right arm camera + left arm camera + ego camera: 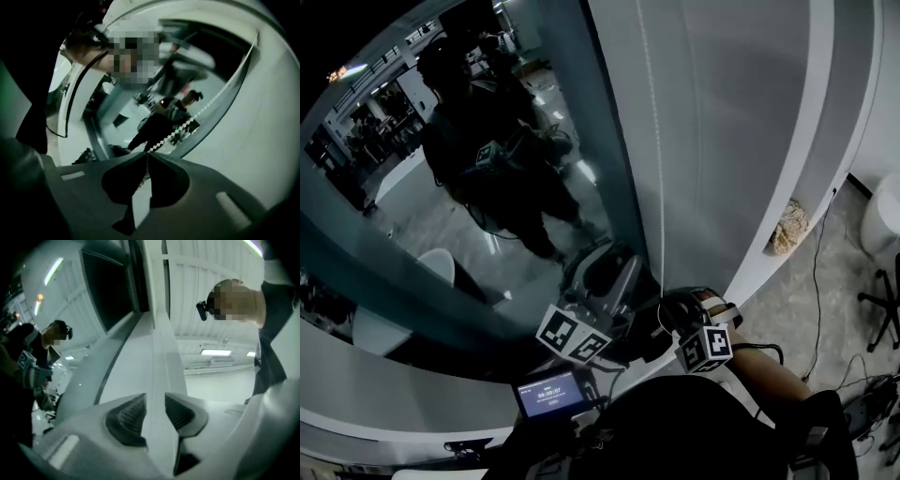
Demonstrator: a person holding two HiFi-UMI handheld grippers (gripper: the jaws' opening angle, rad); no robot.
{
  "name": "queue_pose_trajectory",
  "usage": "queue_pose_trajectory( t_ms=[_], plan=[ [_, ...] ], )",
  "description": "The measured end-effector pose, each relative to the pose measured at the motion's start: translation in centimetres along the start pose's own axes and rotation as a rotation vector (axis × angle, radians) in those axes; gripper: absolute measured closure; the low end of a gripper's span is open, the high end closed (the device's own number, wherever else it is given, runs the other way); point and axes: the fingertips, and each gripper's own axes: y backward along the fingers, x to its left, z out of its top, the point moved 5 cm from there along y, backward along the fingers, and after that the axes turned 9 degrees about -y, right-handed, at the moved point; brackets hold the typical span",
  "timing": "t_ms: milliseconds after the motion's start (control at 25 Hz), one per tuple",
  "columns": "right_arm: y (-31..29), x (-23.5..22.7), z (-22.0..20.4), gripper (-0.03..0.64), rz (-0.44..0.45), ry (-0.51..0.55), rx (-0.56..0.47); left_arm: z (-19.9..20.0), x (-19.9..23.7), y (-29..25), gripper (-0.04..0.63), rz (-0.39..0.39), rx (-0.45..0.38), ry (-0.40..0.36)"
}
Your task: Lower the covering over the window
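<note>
The right claw (pixel 146 155) pinched the bead chain (pixel 206 108) (the grip visible only in its own view), while the left claw (pixel 155 401) stood part-open.

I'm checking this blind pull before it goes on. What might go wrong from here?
The right claw pinches the thin bead chain at its tips, so a hard pull may let the beads slip out. The left claw stands open with no chain between its jaws, so it likely can't catch a slip.
</note>
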Motion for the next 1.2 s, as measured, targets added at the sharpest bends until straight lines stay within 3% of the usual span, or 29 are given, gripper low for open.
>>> queue_pose_trajectory(
  t_ms=[120,200,360,440,640,760,840,880,960,1080,1200],
  plan=[
    [-1.7,5.0,-5.4,0.606,0.110,-0.115,0.120,0.3,-2.1,-2.3,0.447,-0.102,-0.021,0.033],
    [-1.6,6.4,-6.8,0.606,0.146,-0.182,0.150,0.7,-3.3,-3.8,0.443,-0.128,-0.033,0.027],
    [-0.9,6.6,-7.1,0.606,0.162,-0.198,0.159,2.5,-4.1,-6.1,0.465,-0.107,-0.093,0.010],
    [-0.6,6.7,-7.1,0.606,0.170,-0.189,0.165,3.2,-4.2,-6.7,0.575,-0.092,-0.098,-0.013],
    [-0.4,7.2,-7.0,0.606,0.180,-0.196,0.167,3.4,-4.2,-6.5,0.580,-0.076,-0.085,-0.017],
    [0.0,7.8,-6.5,0.606,0.213,-0.184,0.162,3.5,-5.0,-6.4,0.555,-0.072,-0.094,-0.085],
    [0.0,8.4,-6.5,0.606,0.222,-0.184,0.158,3.7,-5.6,-6.4,0.460,-0.069,-0.115,-0.111],
    [0.0,8.5,-6.4,0.606,0.222,-0.189,0.154,4.0,-5.7,-6.4,0.468,-0.064,-0.129,-0.103],
    [0.0,8.7,-6.0,0.605,0.221,-0.199,0.144,4.3,-5.4,-6.1,0.577,-0.054,-0.152,-0.068],
    [0.0,8.5,-5.6,0.604,0.215,-0.223,0.135,4.5,-4.6,-5.6,0.583,-0.058,-0.171,0.012],
    [0.2,8.5,-7.1,0.604,0.227,-0.330,0.192,3.4,-3.7,-5.2,0.586,-0.053,-0.114,0.051]
  ],
)
